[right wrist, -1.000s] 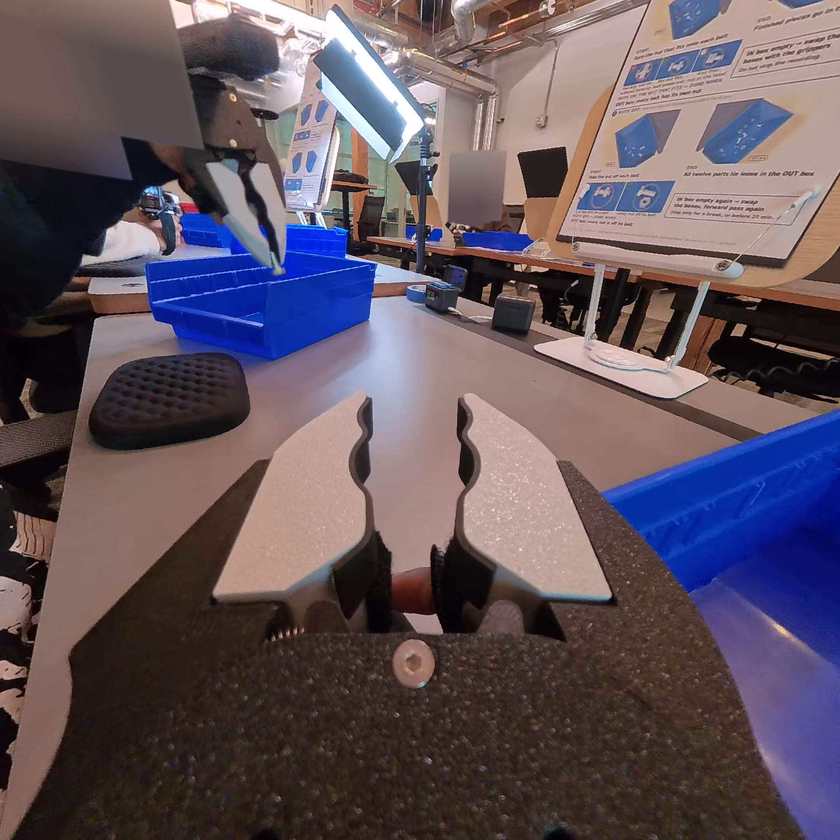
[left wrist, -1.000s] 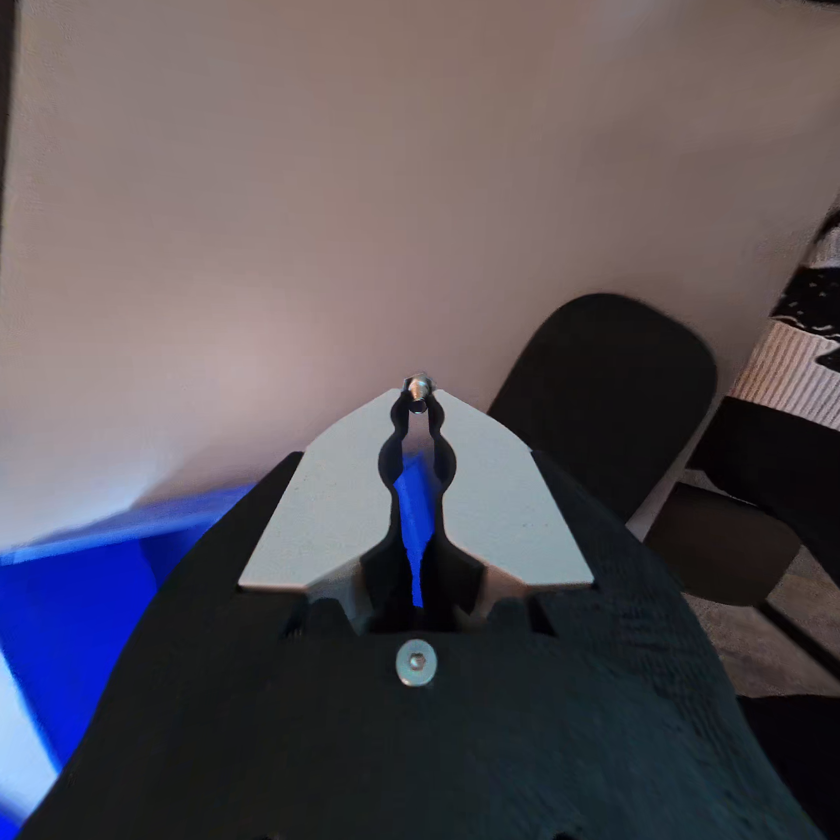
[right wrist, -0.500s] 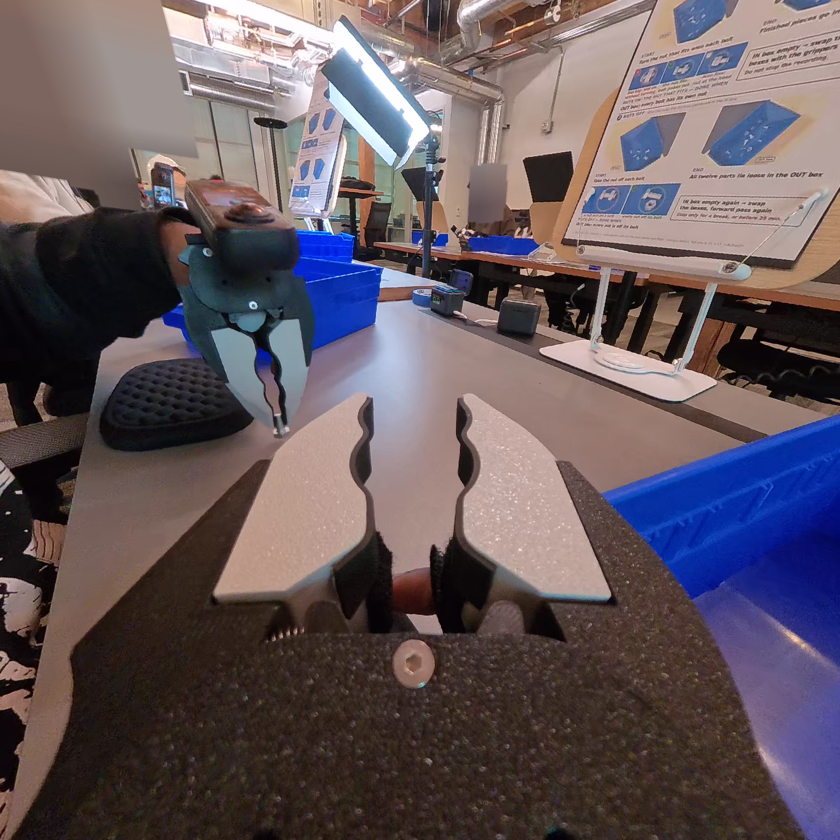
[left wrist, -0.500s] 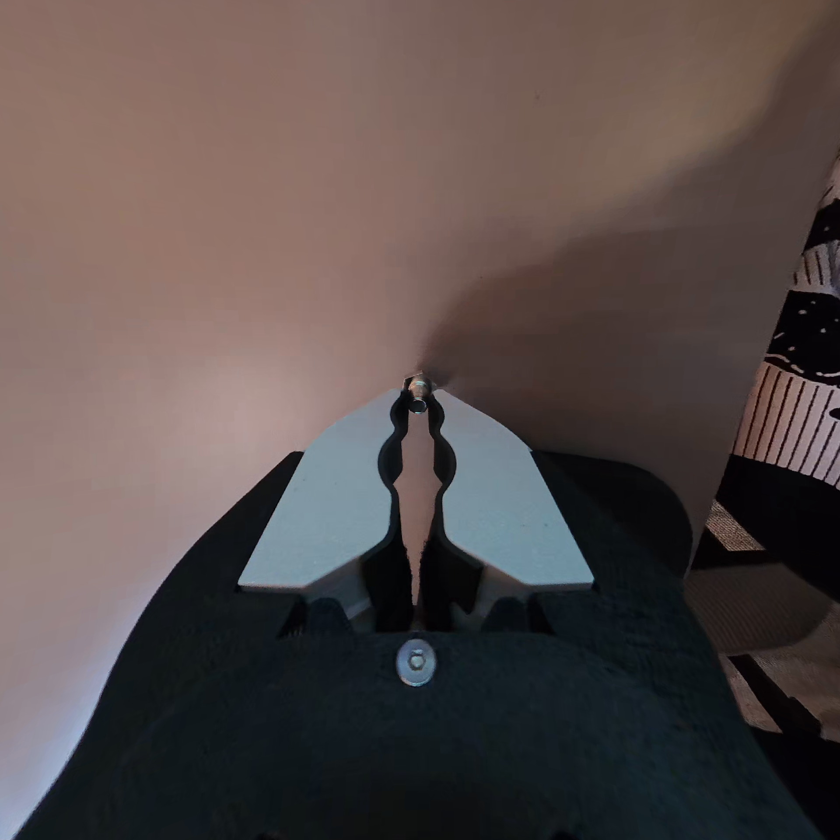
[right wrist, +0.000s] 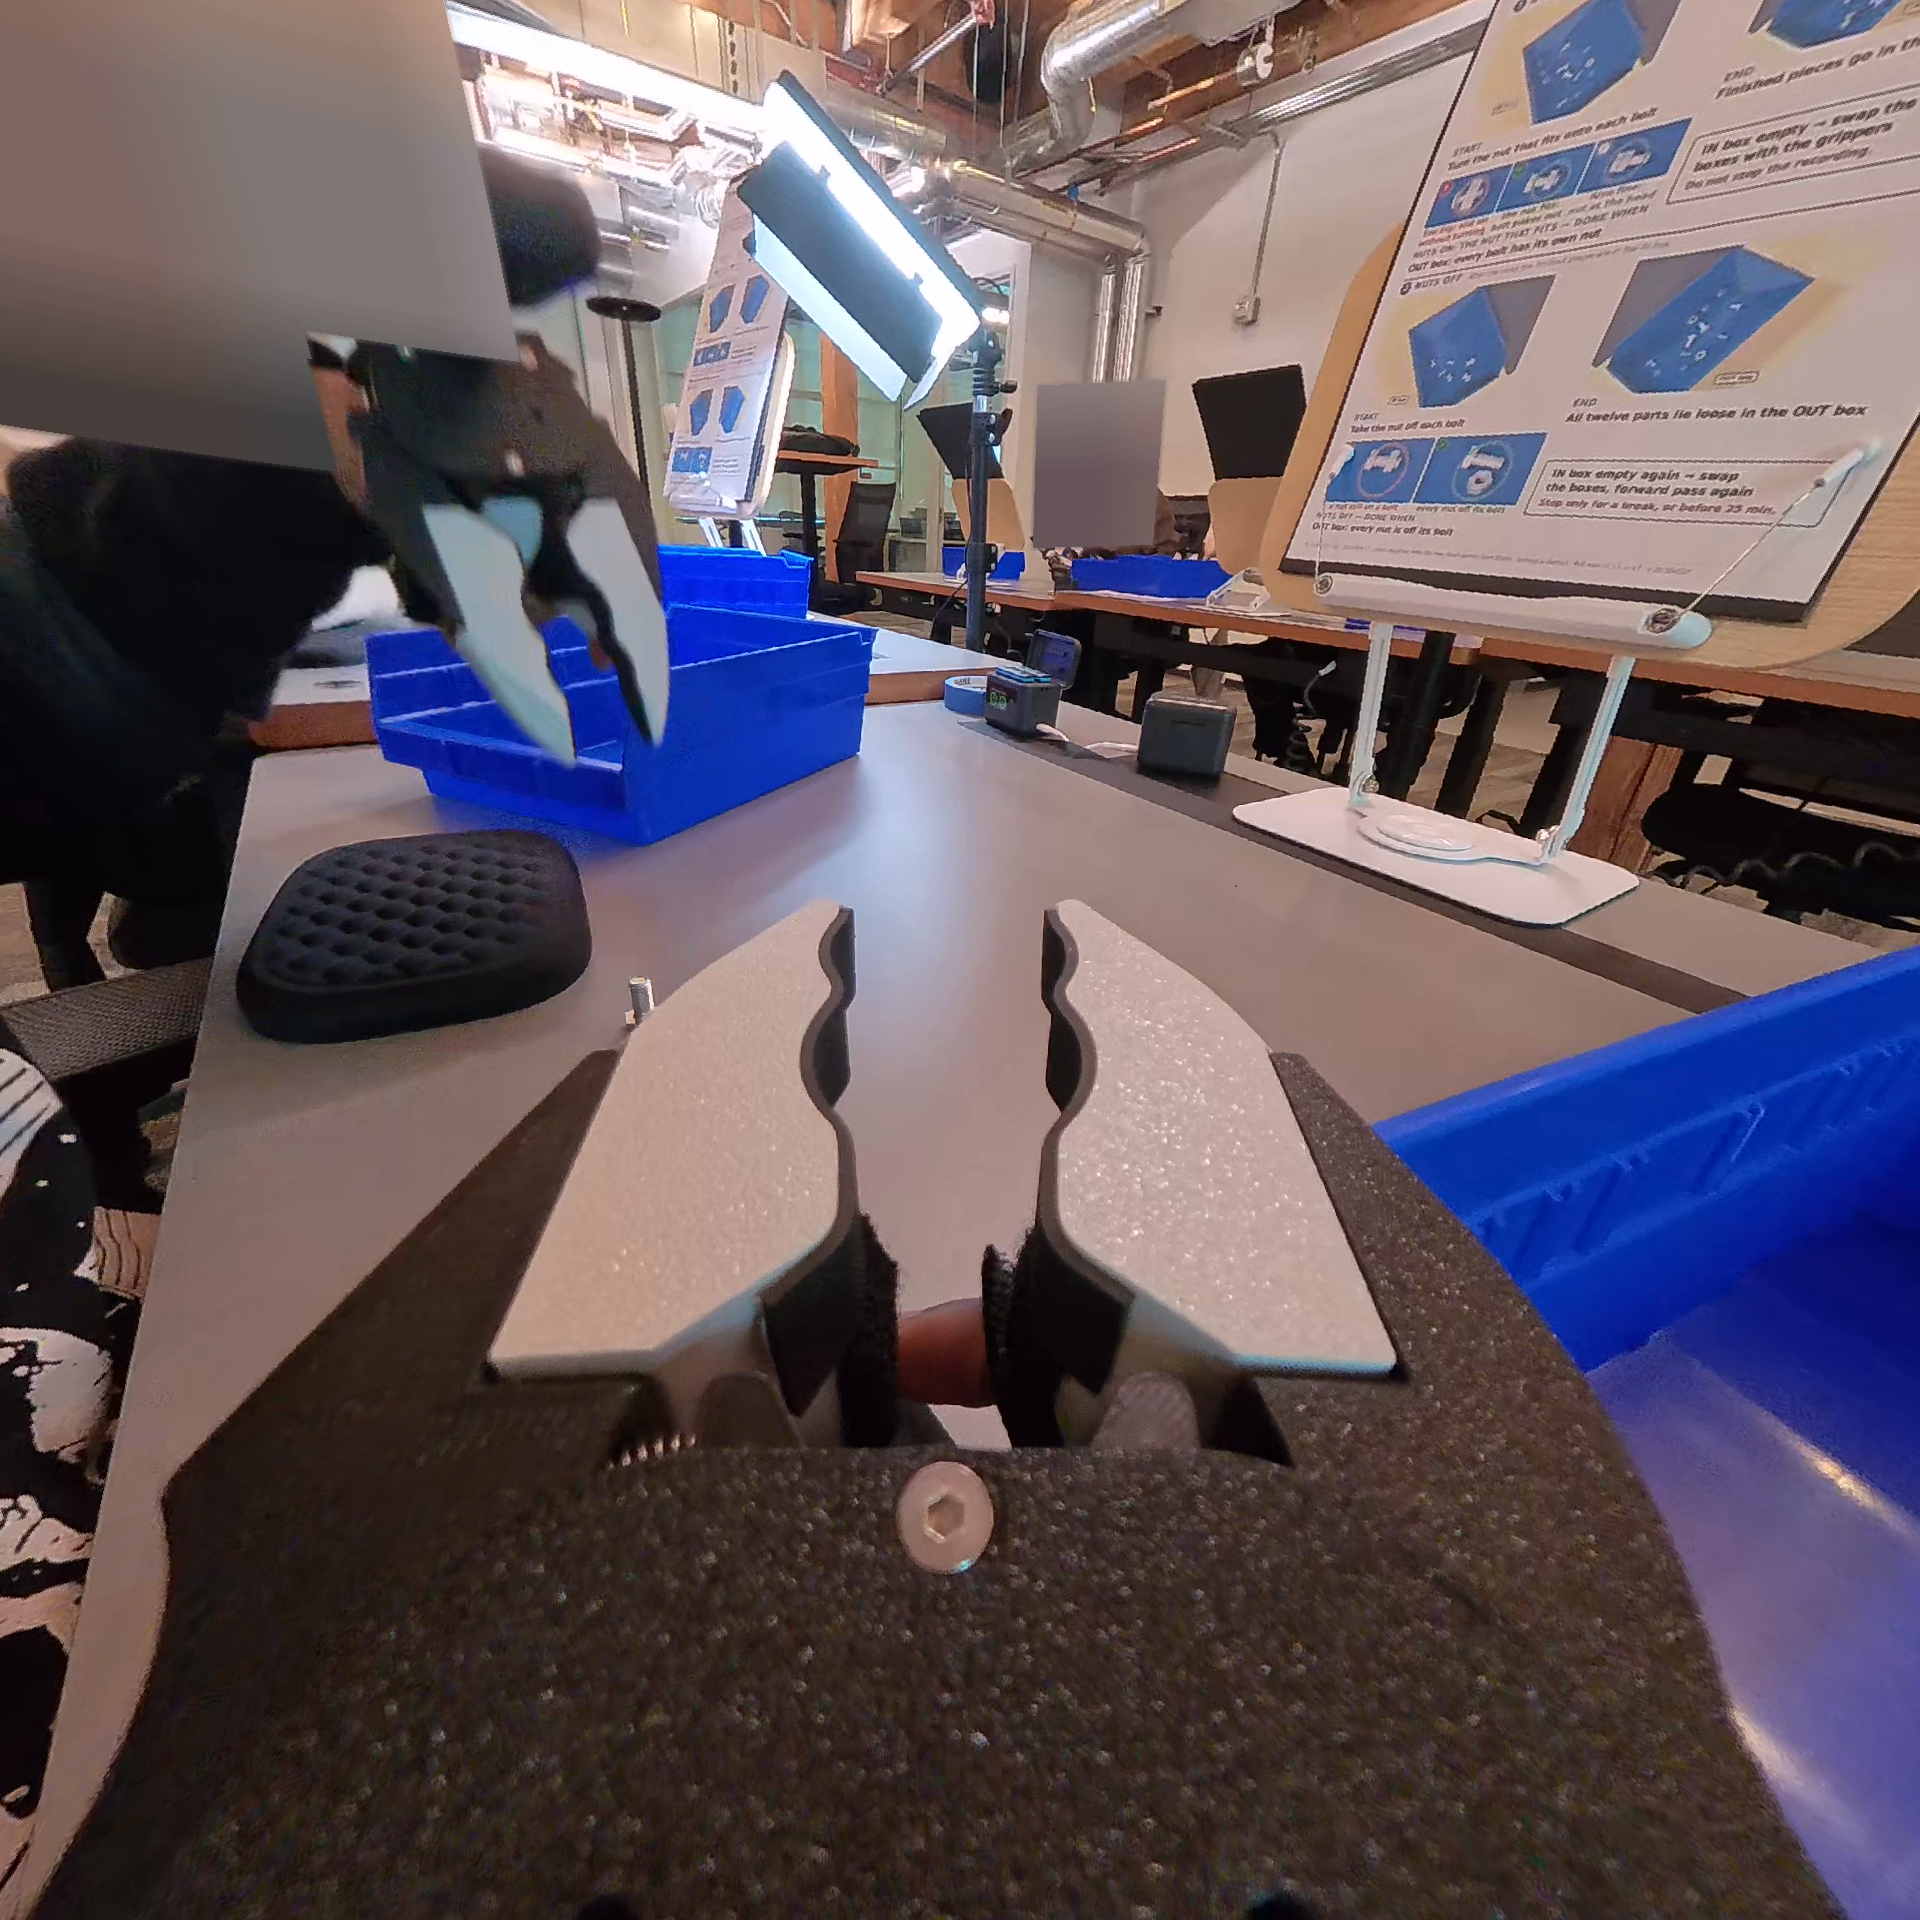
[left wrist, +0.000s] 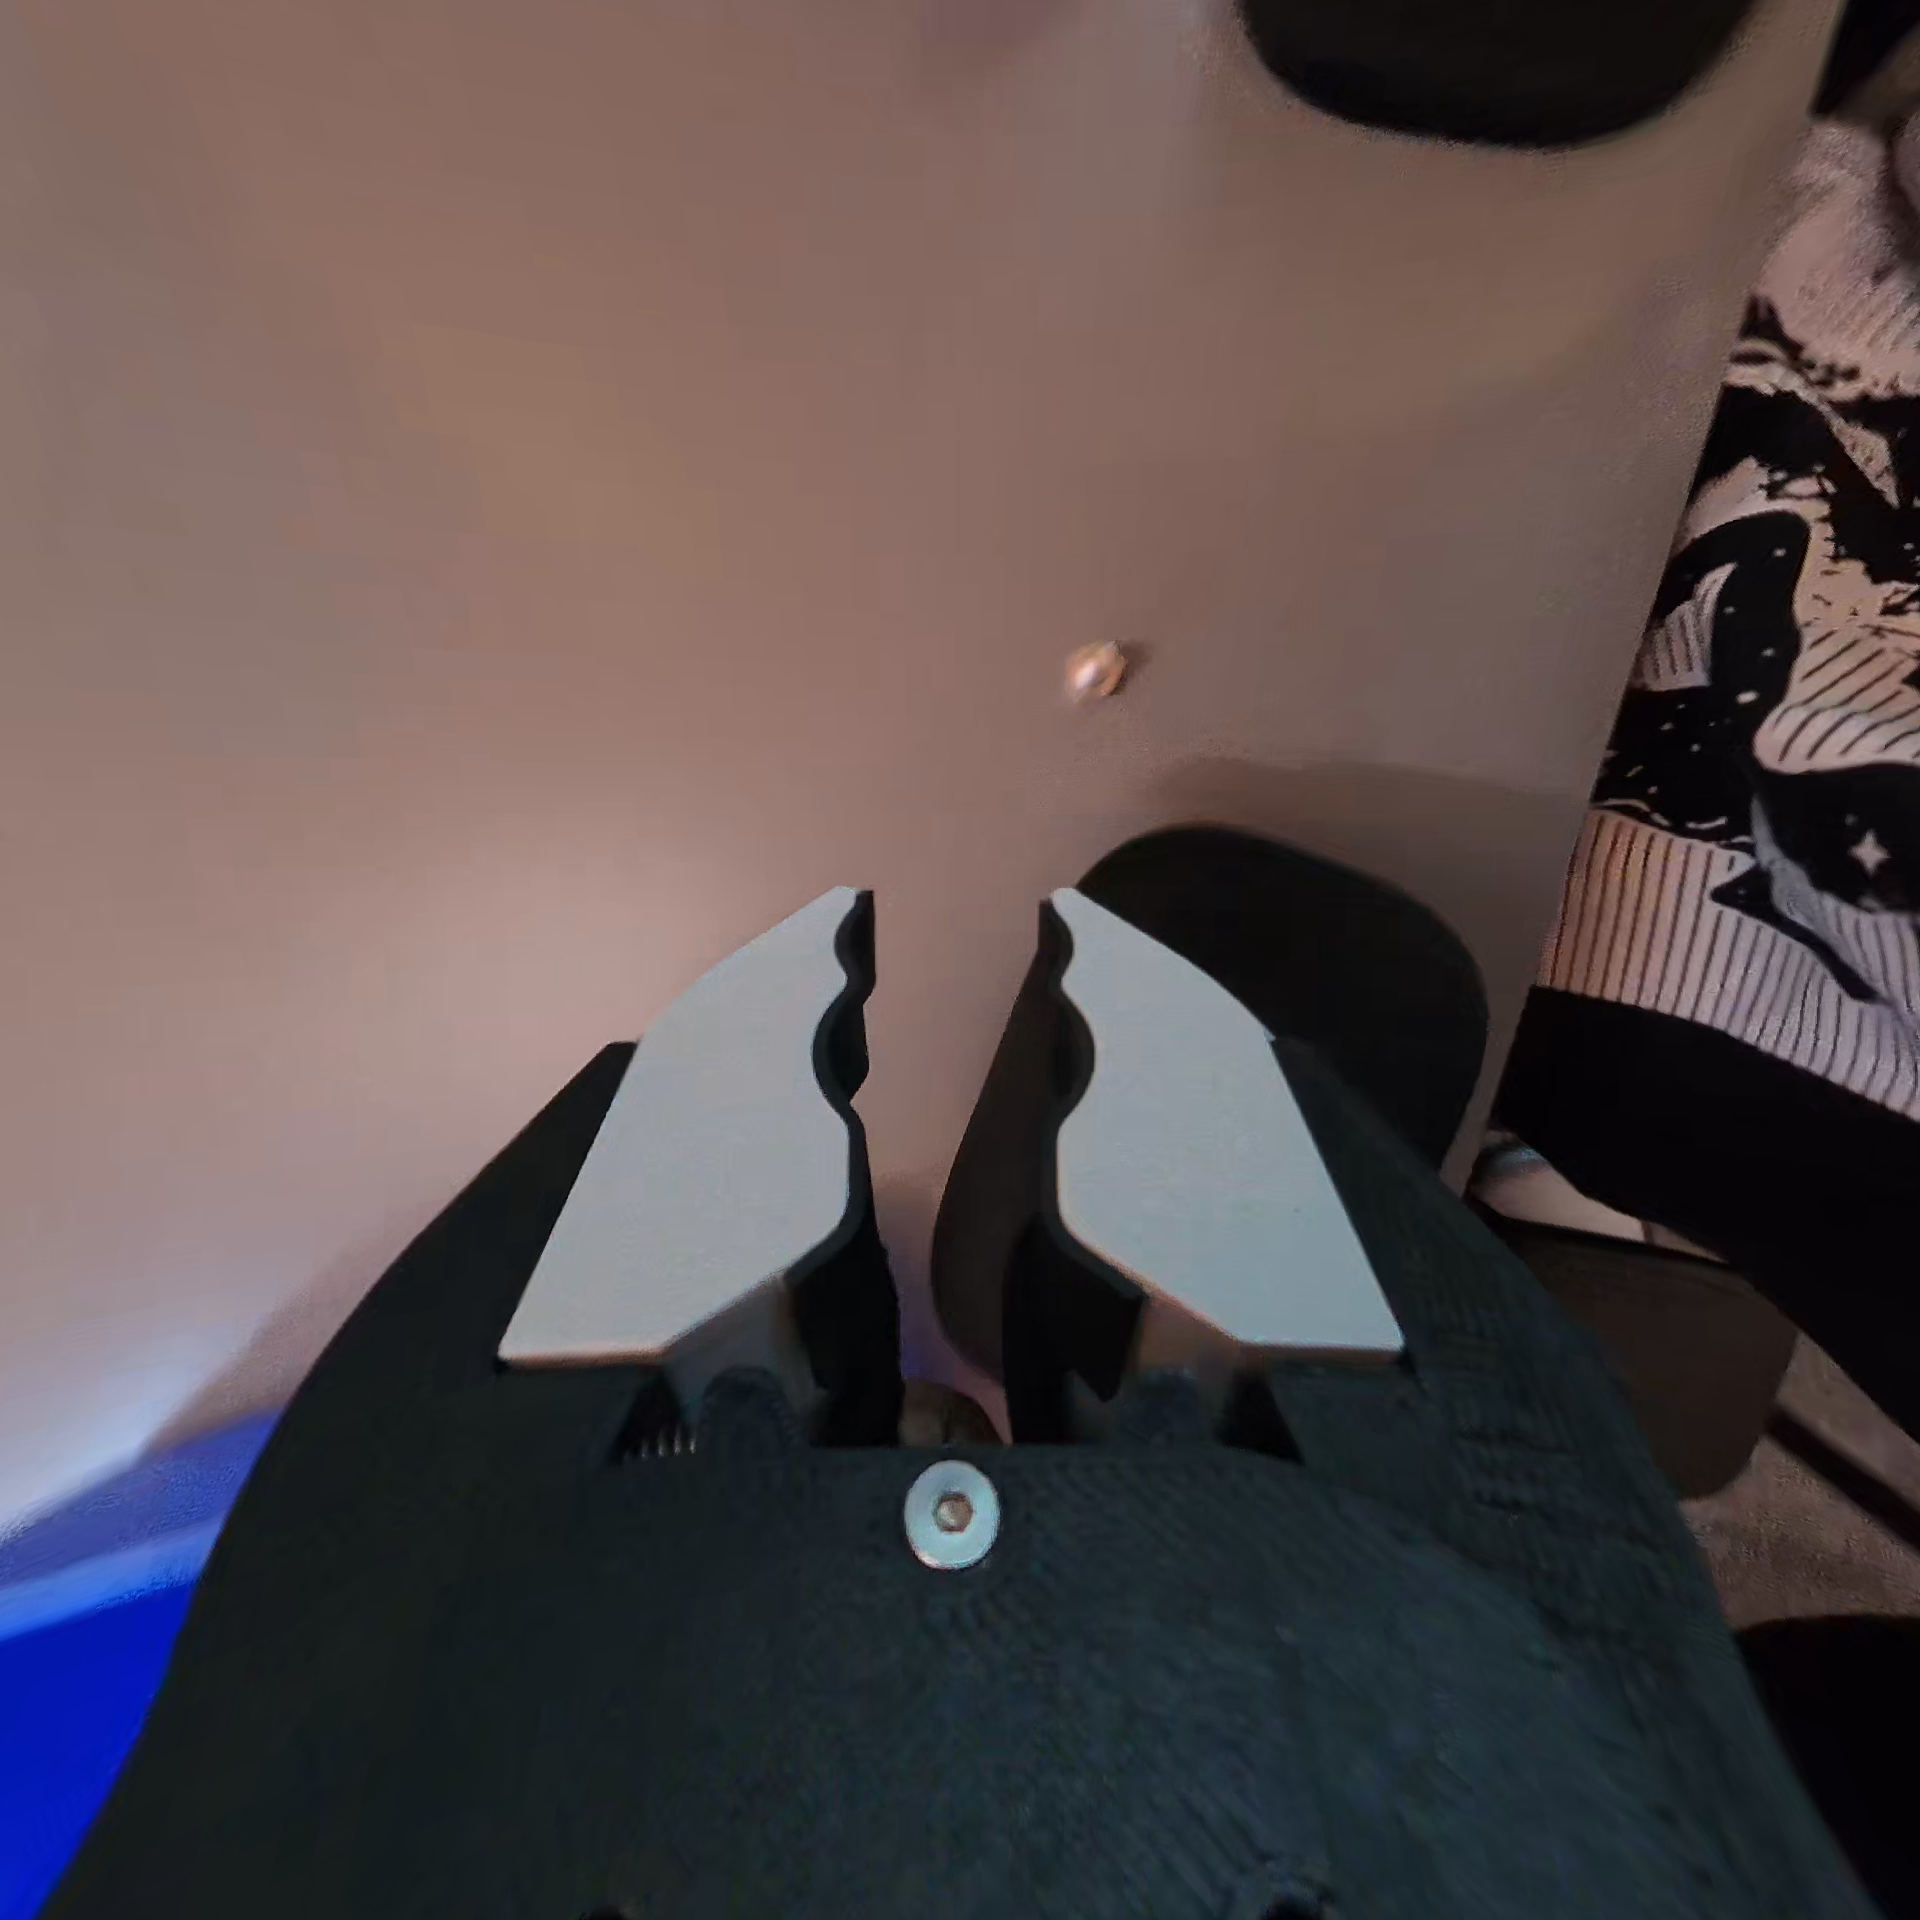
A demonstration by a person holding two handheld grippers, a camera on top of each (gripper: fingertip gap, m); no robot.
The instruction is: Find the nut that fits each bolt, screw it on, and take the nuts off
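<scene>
Nearby, bolt (right wrist: 636, 1000) upright beside black pad (right wrist: 410, 930), apparently untouched; both grippers agape, empty.

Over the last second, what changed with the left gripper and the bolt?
The left gripper let go of the bolt, which it had pinched at its fingertips; the bolt now stands upright on the table beside the black pad. The gripper opened and lifted away toward the blue bin. The right gripper stayed open and bare.

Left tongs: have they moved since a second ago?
Yes. The left tongs came down by the black pad, left the bolt standing there, and have risen back toward the blue bin, open.
</scene>
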